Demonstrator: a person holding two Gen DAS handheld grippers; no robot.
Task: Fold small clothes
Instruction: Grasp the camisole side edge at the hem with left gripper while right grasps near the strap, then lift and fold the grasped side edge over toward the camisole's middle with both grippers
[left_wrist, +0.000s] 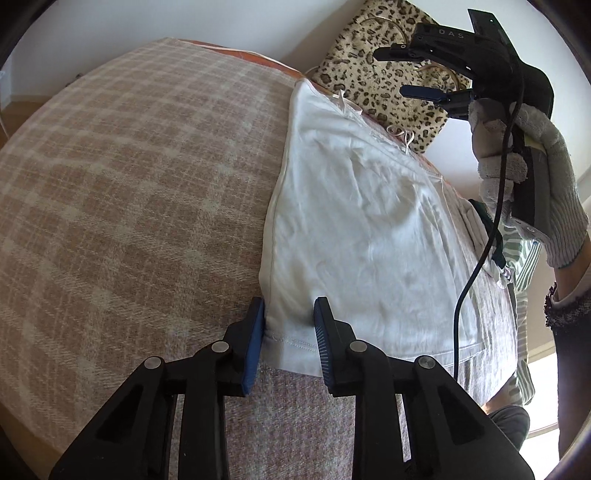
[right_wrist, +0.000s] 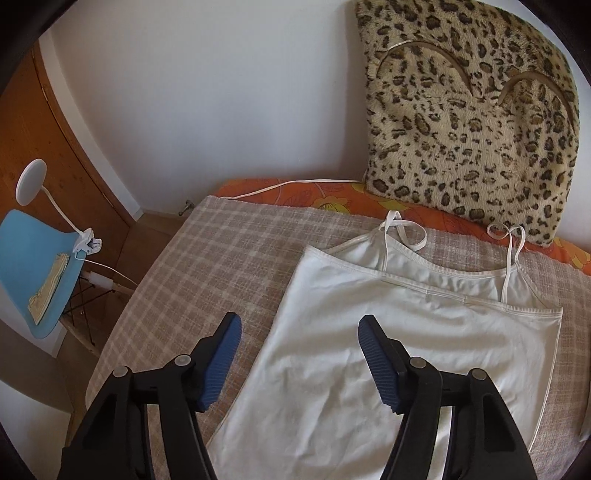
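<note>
A white strappy camisole (left_wrist: 362, 236) lies flat on a beige checked blanket (left_wrist: 129, 192); it also shows in the right wrist view (right_wrist: 388, 350), straps toward the far end. My left gripper (left_wrist: 290, 321) is open, its blue pads either side of the camisole's near hem corner, low on the blanket. My right gripper (right_wrist: 299, 358) is open and empty, held above the camisole's left half. In the left wrist view the right gripper (left_wrist: 410, 70) is raised high over the far end, held by a gloved hand (left_wrist: 532, 177).
A leopard-print cushion (right_wrist: 469, 122) leans on the wall behind the camisole, on an orange floral sheet (right_wrist: 325, 195). A blue chair (right_wrist: 33, 266) with a clip lamp (right_wrist: 33, 181) stands to the left. Folded striped clothes (left_wrist: 517, 258) lie at the right blanket edge.
</note>
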